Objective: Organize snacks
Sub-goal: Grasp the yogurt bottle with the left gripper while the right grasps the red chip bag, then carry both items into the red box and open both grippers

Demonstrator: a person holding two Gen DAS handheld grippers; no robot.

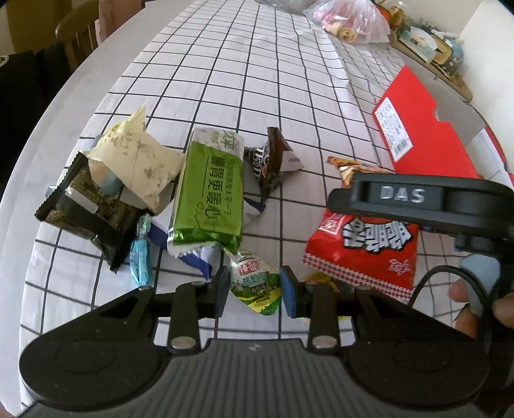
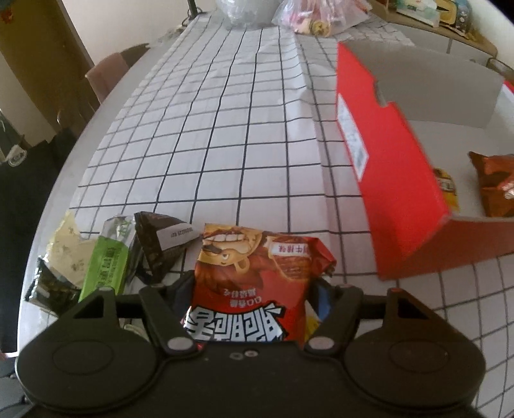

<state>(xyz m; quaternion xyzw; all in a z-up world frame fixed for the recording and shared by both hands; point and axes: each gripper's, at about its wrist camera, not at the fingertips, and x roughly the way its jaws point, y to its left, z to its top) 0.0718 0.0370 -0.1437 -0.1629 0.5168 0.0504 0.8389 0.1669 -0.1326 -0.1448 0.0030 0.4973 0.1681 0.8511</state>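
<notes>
Red snack bag (image 2: 253, 289) with bold white lettering and a cartoon face sits between the fingers of the right gripper (image 2: 250, 308), which has clamped on its two sides. The bag fills the middle of the right wrist view, above a white tablecloth (image 2: 225, 128) printed with a black grid. To the right stands an open red cardboard box (image 2: 395, 180) with a grey inside. An orange-brown packet (image 2: 494, 183) and a yellow packet (image 2: 446, 186) lie inside it.

The left wrist view shows the left gripper (image 1: 255, 289) closed on a small green and white packet (image 1: 257, 286); its blue pads (image 1: 290, 295) press the packet's sides. Beyond it, a pile of snacks lies on the cloth: a long green bar (image 1: 208, 193), a cream packet (image 1: 138, 160), a dark olive packet (image 1: 86, 205), a small blue wrapped sweet (image 1: 141, 254) and a dark triangular packet (image 1: 270, 164). These lie close together, several overlapping. The same red bag appears at the right, under the black body of the right gripper, and part of a person's hand (image 1: 482, 305) shows at that edge. A clear plastic bag (image 1: 350, 19) of goods rests at the far end of the table.
</notes>
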